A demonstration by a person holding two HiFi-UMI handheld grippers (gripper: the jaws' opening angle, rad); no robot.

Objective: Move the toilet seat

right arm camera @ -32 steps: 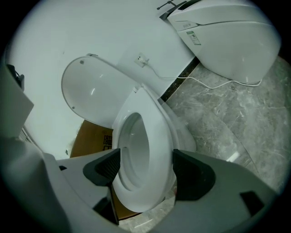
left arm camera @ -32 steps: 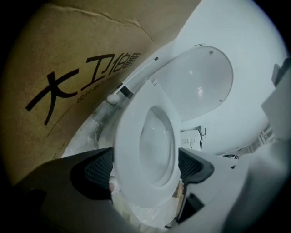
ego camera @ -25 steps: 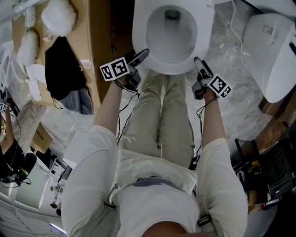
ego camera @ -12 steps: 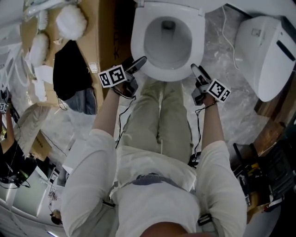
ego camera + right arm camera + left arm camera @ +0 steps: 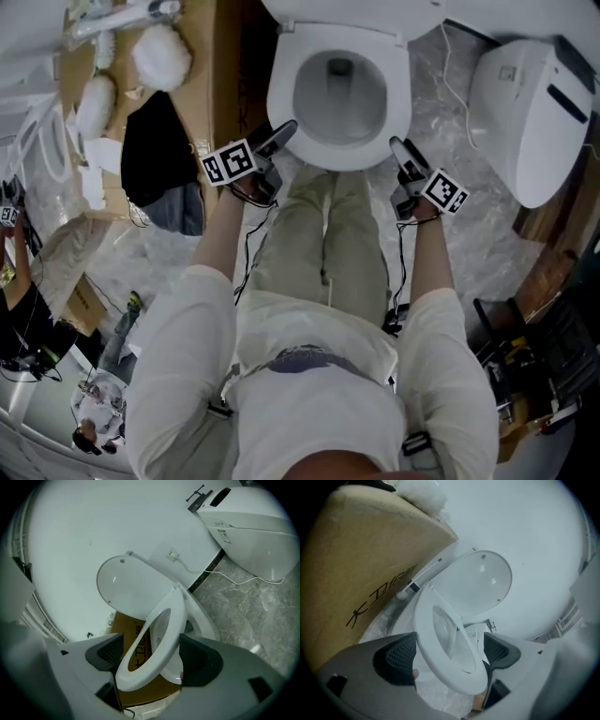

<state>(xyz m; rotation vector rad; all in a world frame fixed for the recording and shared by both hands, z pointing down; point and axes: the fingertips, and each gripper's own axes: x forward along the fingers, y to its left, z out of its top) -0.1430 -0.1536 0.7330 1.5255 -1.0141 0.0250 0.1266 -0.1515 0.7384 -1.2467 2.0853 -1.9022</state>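
The white toilet seat (image 5: 399, 94) lies over the bowl, with the lid (image 5: 480, 581) standing up behind it. My left gripper (image 5: 281, 133) is at the seat's front left and my right gripper (image 5: 399, 150) at its front right. In the left gripper view the seat (image 5: 423, 626) runs tilted between the wide jaws of that gripper (image 5: 450, 657). The right gripper view shows the seat (image 5: 176, 616) raised a little off the bowl (image 5: 200, 621), its front rim between the wide jaws of that gripper (image 5: 152, 662). I cannot see the pads pressing on it.
A second white toilet (image 5: 534, 108) lies on the marble floor to the right, with a cable (image 5: 448, 66) beside it. A cardboard box (image 5: 202, 56), a black cloth (image 5: 159, 150) and white fluffy items (image 5: 161, 54) are on the left. The person's legs stand right before the bowl.
The head view has shifted slightly. Both grippers stay at the seat's front corners with the jaws as wide as before.
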